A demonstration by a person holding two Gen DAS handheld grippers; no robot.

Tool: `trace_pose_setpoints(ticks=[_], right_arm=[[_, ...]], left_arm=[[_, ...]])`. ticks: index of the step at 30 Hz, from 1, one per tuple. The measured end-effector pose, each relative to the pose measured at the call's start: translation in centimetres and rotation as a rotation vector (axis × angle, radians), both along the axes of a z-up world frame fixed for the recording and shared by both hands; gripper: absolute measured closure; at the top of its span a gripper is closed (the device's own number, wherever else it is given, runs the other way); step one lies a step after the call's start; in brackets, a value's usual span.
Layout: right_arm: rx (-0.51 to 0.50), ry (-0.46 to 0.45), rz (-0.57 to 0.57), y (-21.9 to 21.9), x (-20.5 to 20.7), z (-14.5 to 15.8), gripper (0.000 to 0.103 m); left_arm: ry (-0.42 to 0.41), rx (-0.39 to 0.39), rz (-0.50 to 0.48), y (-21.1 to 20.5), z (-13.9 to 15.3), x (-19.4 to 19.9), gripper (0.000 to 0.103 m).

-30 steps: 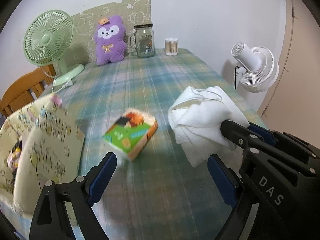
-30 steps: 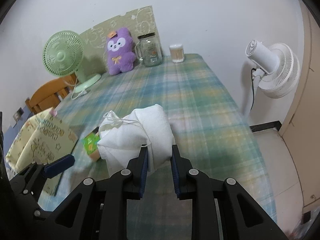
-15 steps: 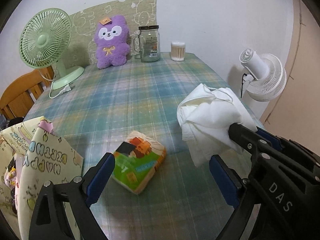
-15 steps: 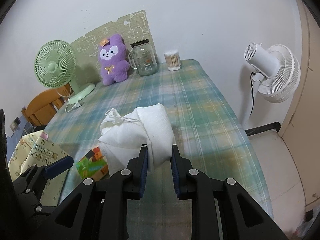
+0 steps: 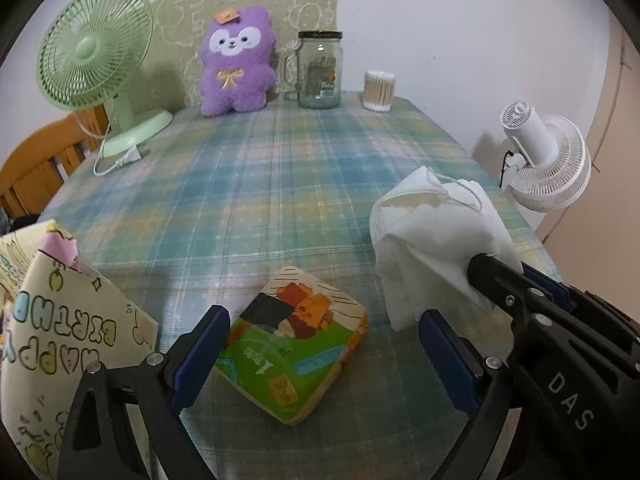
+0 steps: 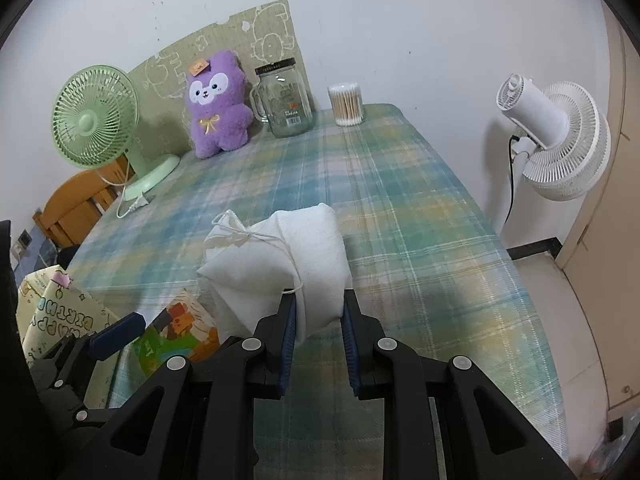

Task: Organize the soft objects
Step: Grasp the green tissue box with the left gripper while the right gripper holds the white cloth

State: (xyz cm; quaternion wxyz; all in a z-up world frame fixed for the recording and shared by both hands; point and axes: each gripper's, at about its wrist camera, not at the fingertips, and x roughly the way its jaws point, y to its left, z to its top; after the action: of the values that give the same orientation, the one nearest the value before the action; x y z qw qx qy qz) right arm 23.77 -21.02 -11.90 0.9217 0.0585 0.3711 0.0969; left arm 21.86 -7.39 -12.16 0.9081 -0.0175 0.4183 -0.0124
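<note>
Pouch (image 6: 276,264) first — a white drawstring cloth pouch, pinched at its near end between the pads of the right tongs (image 6: 318,320) and held up off the plaid surface (image 5: 280,184). Next to it on the left lies a colourful tissue pack (image 5: 298,344), flat on the cloth, sitting right between the two fingers of the left tongs (image 5: 320,344), which are spread wide and not touching it. Left of that there's a yellow birthday gift bag (image 5: 52,344) at the edge. Far end against the wall — a purple plush toy (image 5: 236,64), a glass jar (image 5: 320,70) with a handle, a tub of cotton swabs (image 5: 378,90), and a green desk fan (image 5: 94,52). A white fan (image 6: 556,140) stands off the right side.
</note>
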Motion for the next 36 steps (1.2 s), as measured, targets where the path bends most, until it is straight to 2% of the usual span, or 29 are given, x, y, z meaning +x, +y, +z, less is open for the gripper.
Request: trace_pose_setpoints(ticks=[13, 16, 21, 24, 30, 36], right_arm=[[-0.03, 0.019, -0.007, 1.2, 0.7, -0.8, 0.079], [-0.029, 0.019, -0.007, 1.2, 0.6, -0.7, 0.079], [-0.042, 0.021, -0.015, 1.3, 0.2, -0.6, 0.079], [-0.052, 0.027, -0.011, 1.5, -0.2, -0.7, 0.079], [-0.057, 0.026, -0.01, 1.9, -1.1, -0.6, 0.079], [-0.055, 0.022, -0.029, 1.5, -2.1, -0.2, 0.078]], left_arm=[[0.03, -0.018, 0.036, 1.0, -1.1, 0.8, 0.006], [0.026, -0.017, 0.039, 1.0, -1.1, 0.8, 0.009], [0.027, -0.007, 0.096, 1.8, -1.2, 0.9, 0.038], [0.028, -0.025, 0.128, 2.7, -1.2, 0.9, 0.049], [0.019, -0.018, 0.1, 2.4, -1.0, 0.0, 0.064], [0.014, -0.012, 0.049, 1.5, -1.0, -1.2, 0.073]])
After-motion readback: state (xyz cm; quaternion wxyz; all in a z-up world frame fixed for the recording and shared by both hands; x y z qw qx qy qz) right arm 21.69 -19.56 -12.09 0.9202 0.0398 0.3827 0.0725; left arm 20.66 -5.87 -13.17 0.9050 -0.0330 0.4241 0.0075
